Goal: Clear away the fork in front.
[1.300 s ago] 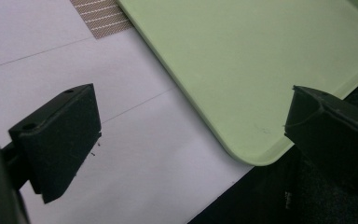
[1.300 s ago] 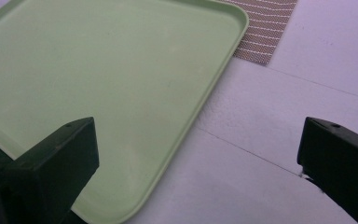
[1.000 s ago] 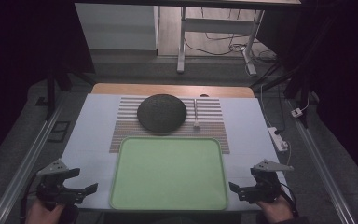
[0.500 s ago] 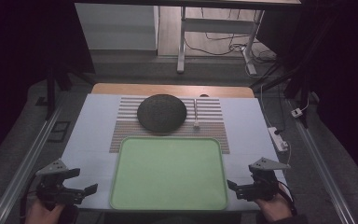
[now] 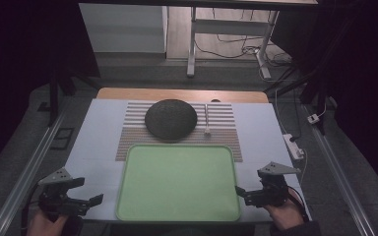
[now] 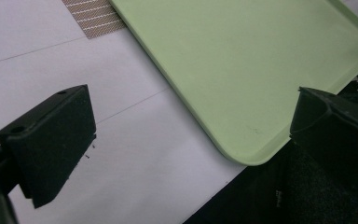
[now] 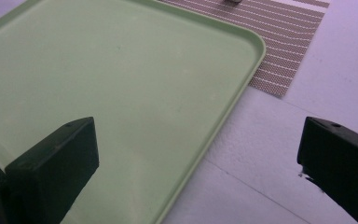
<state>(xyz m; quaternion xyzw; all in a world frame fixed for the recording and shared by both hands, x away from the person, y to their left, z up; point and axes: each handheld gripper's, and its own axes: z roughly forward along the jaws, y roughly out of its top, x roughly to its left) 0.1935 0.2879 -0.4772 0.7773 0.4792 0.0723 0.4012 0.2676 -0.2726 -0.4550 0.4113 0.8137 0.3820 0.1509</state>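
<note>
A light green tray lies empty on the white table near the front edge. My left gripper is held at the tray's front left corner, open, with that corner between its jaws in the left gripper view. My right gripper is held at the tray's right edge, open. In the right gripper view the tray's right rim runs between the jaws. Neither gripper touches the tray.
Behind the tray, a dark round dome-shaped object sits on a striped mat, with a slim white utensil beside it. A white power strip lies at the table's right edge. Metal rails flank the table.
My right gripper has shifted slightly left, closer to the tray's right edge. The left gripper has hardly moved.
</note>
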